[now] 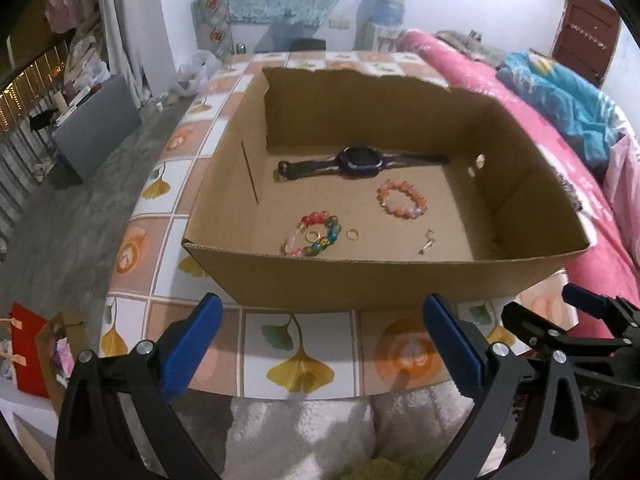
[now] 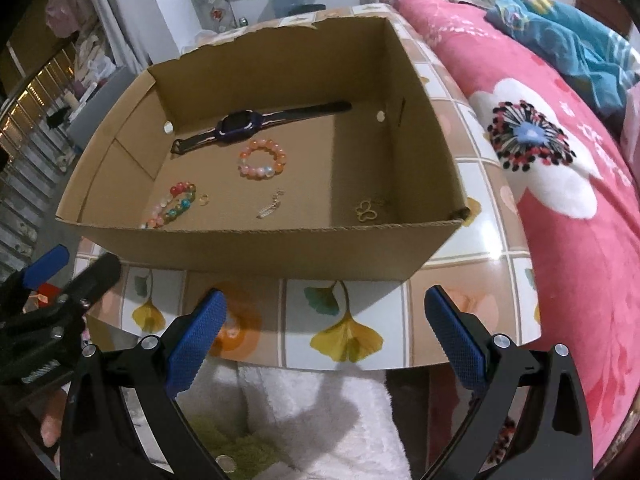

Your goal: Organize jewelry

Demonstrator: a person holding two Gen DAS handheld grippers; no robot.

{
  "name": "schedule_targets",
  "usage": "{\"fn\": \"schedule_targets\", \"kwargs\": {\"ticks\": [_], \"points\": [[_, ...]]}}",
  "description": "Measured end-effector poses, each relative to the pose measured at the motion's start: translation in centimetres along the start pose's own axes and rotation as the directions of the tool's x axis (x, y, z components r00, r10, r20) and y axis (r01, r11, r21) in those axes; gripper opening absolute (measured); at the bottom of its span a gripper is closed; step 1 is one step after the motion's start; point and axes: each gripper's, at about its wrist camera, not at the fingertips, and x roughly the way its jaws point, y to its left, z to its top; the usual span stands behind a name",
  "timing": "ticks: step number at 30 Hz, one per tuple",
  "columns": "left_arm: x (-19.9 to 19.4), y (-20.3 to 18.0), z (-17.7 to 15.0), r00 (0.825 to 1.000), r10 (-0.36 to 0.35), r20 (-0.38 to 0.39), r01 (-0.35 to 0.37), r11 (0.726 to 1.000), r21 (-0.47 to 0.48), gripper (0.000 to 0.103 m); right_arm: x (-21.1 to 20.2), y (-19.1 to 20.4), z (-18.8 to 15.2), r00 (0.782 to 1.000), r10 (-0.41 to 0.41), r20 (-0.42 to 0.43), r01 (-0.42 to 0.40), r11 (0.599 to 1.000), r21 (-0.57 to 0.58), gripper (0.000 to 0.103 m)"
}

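Two grippers hang side by side off the near edge of a tiled table [image 1: 224, 336], both with jaws spread wide and holding nothing. The left gripper [image 1: 320, 344] and right gripper [image 2: 324, 332] face an open cardboard box [image 1: 360, 276] that sits on the table against a pink bed [image 2: 560, 200].

All the jewelry in sight already lies on the box floor. A watch [image 1: 360, 160] stretches along the far wall, with a pink bracelet [image 1: 401, 199] just in front of it. A multicolor bracelet [image 1: 314, 236] lies near the front wall toward the left corner, one ring [image 1: 312, 235] inside its loop and another ring [image 1: 353, 234] just beside it. A silver clasp [image 2: 271, 205] sits mid-floor, and a gold butterfly charm [image 2: 366, 210] rests near the front right corner.

The work looks either finished or paused between pieces. Any further tidying would call for a gripper to clear the front wall and descend on one small item.

The front wall cuts off part of the multicolor bracelet, and the charm shows only from the right wrist. Nothing loose shows on the table.
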Motion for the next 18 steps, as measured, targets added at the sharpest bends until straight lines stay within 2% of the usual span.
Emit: {"fn": "schedule_targets", "kwargs": {"ticks": [18], "points": [[-0.36, 0.38, 0.57, 0.999, -0.001, -0.032, 0.000, 1.000, -0.026, 0.098, -0.57, 0.42, 0.47, 1.000, -0.012, 0.010, 0.012, 1.000, -0.007, 0.095]]}}
